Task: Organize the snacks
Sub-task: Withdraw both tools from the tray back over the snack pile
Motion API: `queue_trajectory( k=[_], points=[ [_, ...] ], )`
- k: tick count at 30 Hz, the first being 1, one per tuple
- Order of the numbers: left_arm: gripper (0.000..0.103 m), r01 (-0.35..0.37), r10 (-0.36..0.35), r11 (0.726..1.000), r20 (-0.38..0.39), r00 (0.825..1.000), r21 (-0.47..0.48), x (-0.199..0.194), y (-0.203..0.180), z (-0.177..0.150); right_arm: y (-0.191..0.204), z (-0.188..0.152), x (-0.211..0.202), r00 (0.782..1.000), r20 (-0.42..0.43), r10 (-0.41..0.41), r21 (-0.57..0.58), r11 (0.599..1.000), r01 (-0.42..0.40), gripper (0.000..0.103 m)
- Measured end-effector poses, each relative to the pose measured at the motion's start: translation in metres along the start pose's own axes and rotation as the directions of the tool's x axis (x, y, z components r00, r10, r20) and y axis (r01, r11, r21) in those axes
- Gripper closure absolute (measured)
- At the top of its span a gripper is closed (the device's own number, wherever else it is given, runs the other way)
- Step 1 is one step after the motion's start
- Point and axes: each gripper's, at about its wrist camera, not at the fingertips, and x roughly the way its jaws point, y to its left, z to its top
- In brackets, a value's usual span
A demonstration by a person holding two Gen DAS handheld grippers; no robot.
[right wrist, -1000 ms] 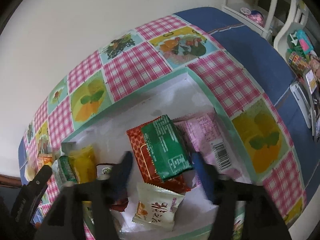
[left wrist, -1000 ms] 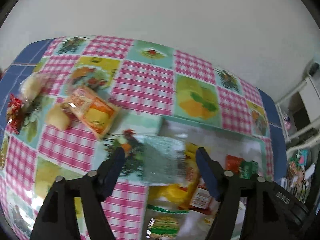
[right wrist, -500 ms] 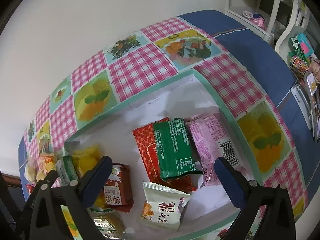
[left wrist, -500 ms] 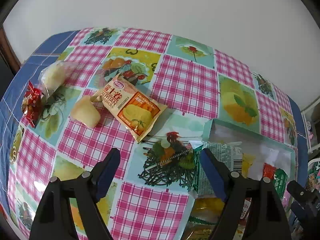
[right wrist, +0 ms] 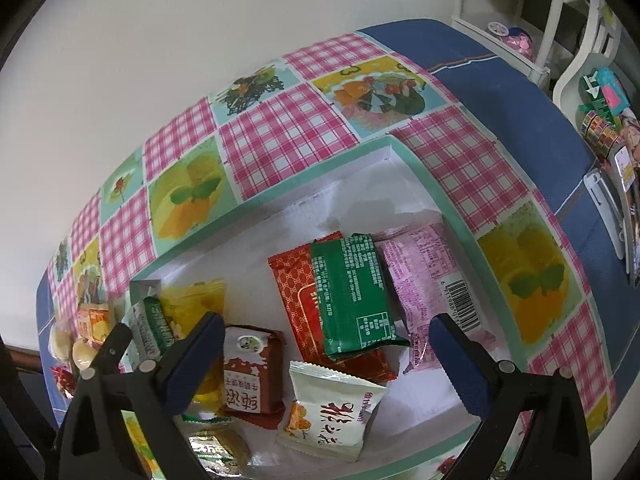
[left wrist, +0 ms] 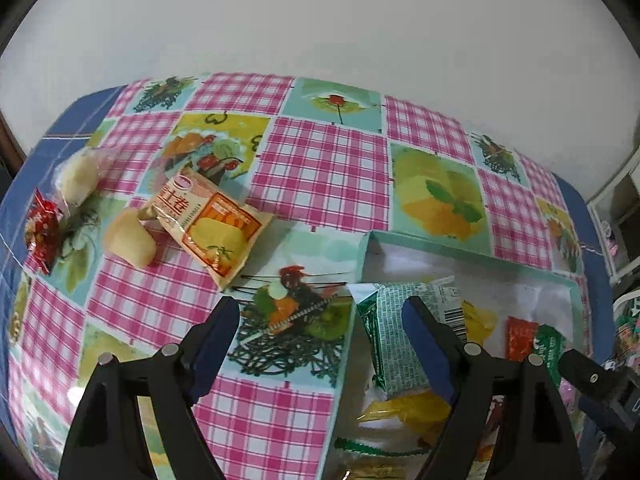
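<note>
A mint-rimmed white box (right wrist: 456, 216) holds several snack packets: red (right wrist: 296, 292), green (right wrist: 352, 292), pink (right wrist: 424, 276), brown (right wrist: 252, 372), white (right wrist: 332, 412) and yellow (right wrist: 192, 308). My right gripper (right wrist: 328, 360) hangs wide open over them, touching none. A green-white packet (left wrist: 396, 320) leans in the box's near-left corner (left wrist: 460, 248). My left gripper (left wrist: 320, 320) hovers above that corner, jaws opening, gripping nothing. On the checked tablecloth to the left lie an orange packet (left wrist: 212, 224), two pale wrapped buns (left wrist: 128, 236) and a red wrapped sweet (left wrist: 42, 228).
A white wall runs along the table's far edge. At the right stand a white shelf unit (right wrist: 520, 20) and a clutter of small colourful items (right wrist: 608, 128) past the blue cloth border (right wrist: 500, 92). Bare checked cloth lies between the loose snacks and the box.
The green-white packet left my left gripper's fingers and now rests in the box corner; that gripper swung left and dropped slightly. My right gripper's jaws spread wide apart.
</note>
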Motion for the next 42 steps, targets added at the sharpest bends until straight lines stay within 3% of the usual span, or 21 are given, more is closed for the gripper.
queue_trajectory(
  k=[15,33,39,42],
  points=[
    [0.012,0.002,-0.006,0.999,-0.108,0.994,-0.033,-0.004,0.017,0.001,0.022,-0.011,0.002,1.0,-0.006,-0.004,-0.095,0.995,0.003,0.0],
    [0.004,-0.162,0.15,0.968,-0.072,0.986,-0.194,-0.028,0.133,0.007,0.119,-0.06,-0.005,0.999,-0.013,0.046,-0.361,0.931,-0.048,0.0],
    [0.004,-0.212,0.209,0.953,-0.038,0.977,-0.215,-0.041,0.165,0.014,0.145,-0.068,-0.005,0.993,-0.028,0.117,-0.392,0.912,-0.119,0.0],
    [0.003,-0.194,0.195,0.95,-0.022,0.981,-0.243,-0.047,0.182,0.018,0.163,-0.071,-0.01,0.989,-0.008,0.148,-0.424,0.895,-0.137,0.0]
  ],
)
